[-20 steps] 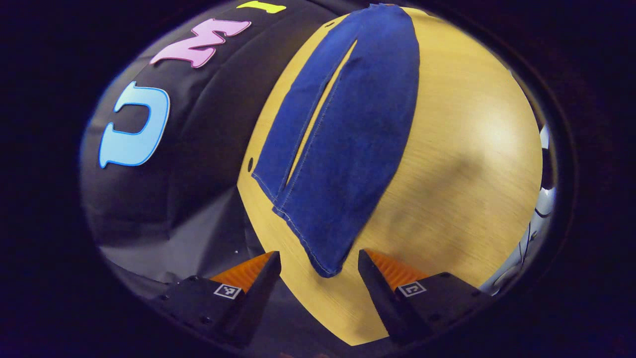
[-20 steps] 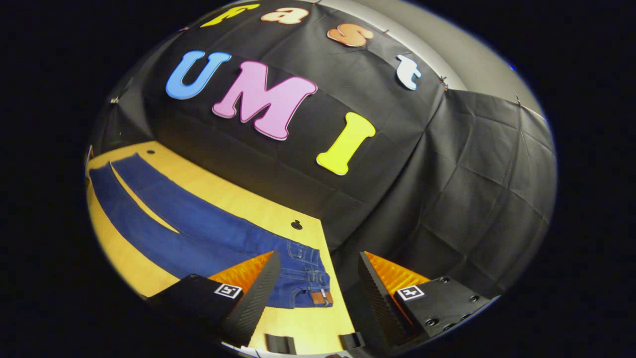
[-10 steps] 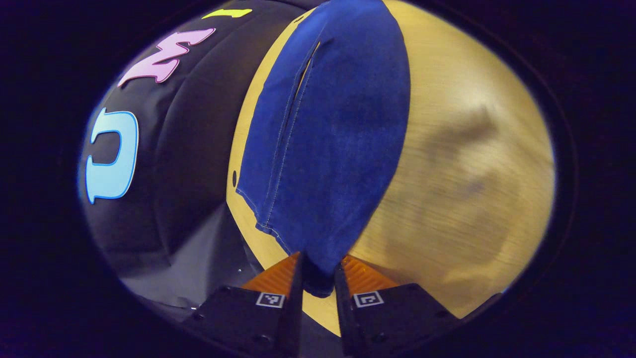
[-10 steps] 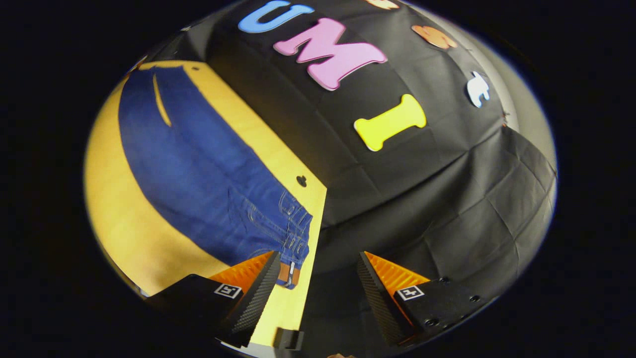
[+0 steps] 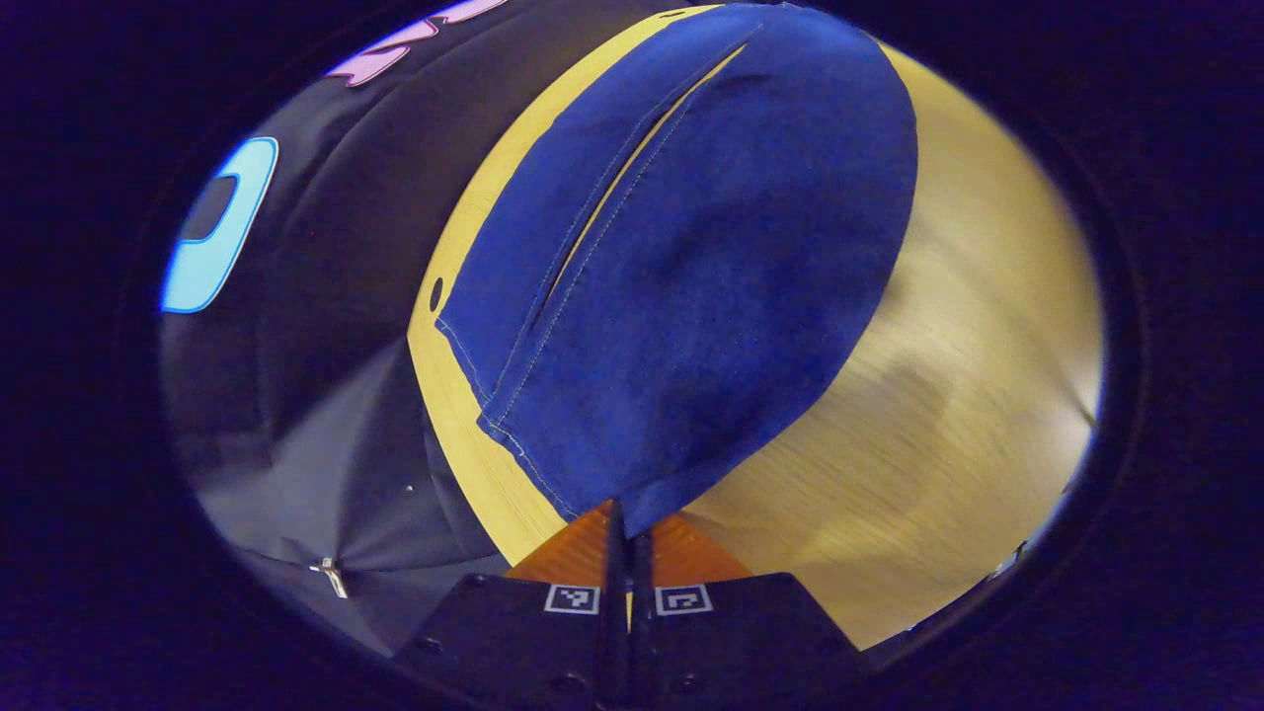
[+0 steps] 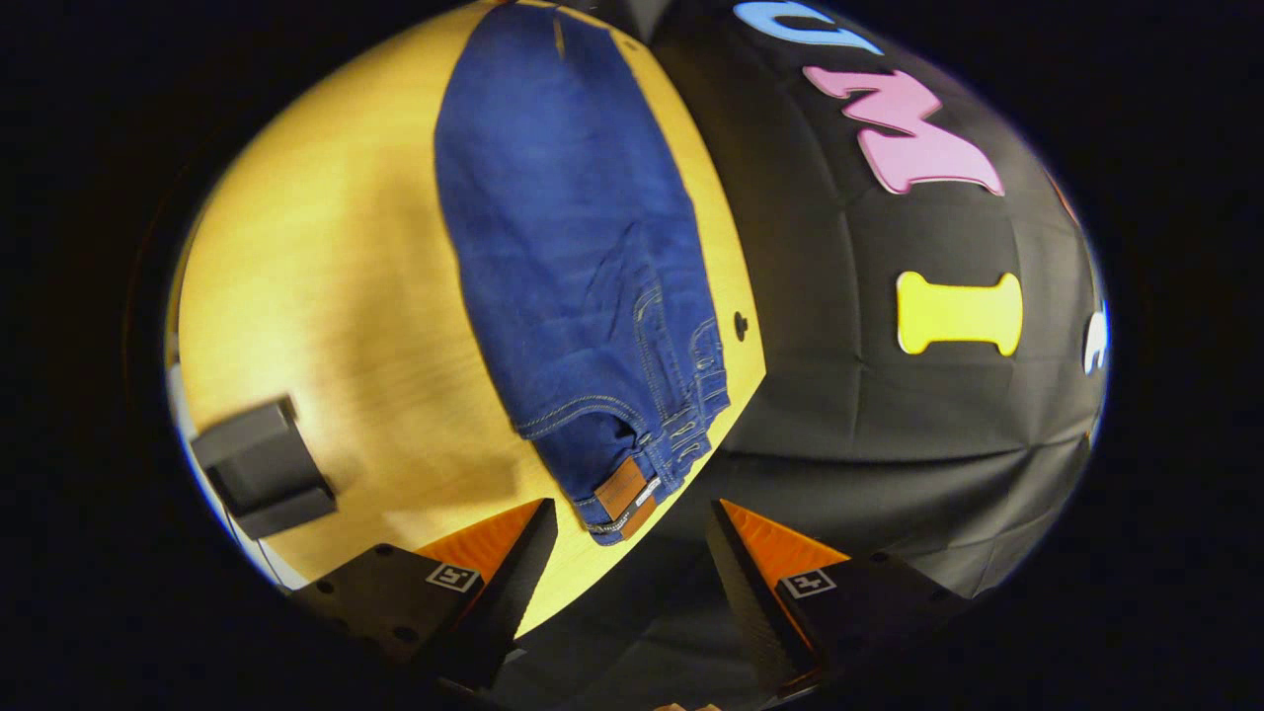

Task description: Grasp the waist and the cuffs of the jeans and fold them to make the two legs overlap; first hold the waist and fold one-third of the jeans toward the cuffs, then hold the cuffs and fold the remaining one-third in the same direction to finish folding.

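Blue jeans [image 5: 681, 257] lie flat along a wooden table [image 5: 948, 395], their two legs side by side with a narrow gap between them. In the left gripper view my left gripper [image 5: 627, 538] is shut on the near leg's cuff, and the cloth rises a little from the fingers. In the right gripper view the jeans [image 6: 563, 227] end in the waist [image 6: 642, 464], which has a brown leather patch [image 6: 620, 489]. My right gripper [image 6: 632, 538] stands open just short of that waist corner, fingers apart and holding nothing.
The jeans run close to the table's far edge, beside the black cloth wall. A small dark hole [image 6: 740, 323] marks the table near the waist. A black block [image 6: 262, 469] sits at the table's near edge in the right gripper view.
The left gripper moved onto the near cuff and shut on it. The right gripper swung round and came closer to the waist, staying open.
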Demonstrator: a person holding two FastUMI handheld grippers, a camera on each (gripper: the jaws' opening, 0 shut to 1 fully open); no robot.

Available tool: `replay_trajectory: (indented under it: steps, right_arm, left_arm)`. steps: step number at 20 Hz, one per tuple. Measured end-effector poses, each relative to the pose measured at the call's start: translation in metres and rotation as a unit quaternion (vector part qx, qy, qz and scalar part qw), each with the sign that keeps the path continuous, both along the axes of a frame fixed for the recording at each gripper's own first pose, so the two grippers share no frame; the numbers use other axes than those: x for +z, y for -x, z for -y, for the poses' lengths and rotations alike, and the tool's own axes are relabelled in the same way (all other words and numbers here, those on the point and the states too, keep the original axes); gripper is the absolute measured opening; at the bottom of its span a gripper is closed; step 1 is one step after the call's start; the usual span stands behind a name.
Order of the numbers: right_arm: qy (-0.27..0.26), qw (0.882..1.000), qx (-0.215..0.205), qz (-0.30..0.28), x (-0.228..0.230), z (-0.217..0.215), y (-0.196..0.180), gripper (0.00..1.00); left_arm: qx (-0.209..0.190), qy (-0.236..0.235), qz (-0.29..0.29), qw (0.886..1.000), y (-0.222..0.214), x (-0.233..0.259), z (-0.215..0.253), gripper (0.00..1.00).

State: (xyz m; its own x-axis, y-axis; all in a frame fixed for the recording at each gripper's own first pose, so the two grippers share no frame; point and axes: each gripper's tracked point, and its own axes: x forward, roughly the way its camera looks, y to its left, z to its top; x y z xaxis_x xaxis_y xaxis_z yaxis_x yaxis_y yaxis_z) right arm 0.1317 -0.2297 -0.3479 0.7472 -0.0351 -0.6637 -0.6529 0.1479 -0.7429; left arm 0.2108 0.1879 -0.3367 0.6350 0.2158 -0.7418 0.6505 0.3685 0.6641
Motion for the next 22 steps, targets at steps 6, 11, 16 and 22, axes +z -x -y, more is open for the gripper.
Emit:
replay_trajectory:
  steps: [6, 11, 16, 22]
  right_arm:
    - [0.048, 0.999, 0.010, -0.001, -0.030, 0.021, -0.021, 0.91]
    - [0.059, 0.997, 0.033, -0.022, -0.051, 0.017, -0.027, 0.76]
    - [0.032, 0.998, 0.000, -0.058, -0.060, 0.018, -0.035, 0.16]
    - [0.018, 0.995, 0.011, -0.094, -0.037, 0.009, -0.041, 0.06]
  left_arm:
    - [0.039, -0.013, 0.019, 0.999, -0.004, -0.003, -0.001, 0.06]
    - [0.053, -0.017, 0.031, 0.998, -0.004, -0.002, 0.002, 0.06]
    - [0.059, -0.019, 0.038, 0.997, -0.004, -0.004, 0.003, 0.06]
    - [0.066, 0.027, -0.024, 0.997, 0.003, -0.003, 0.009, 0.06]
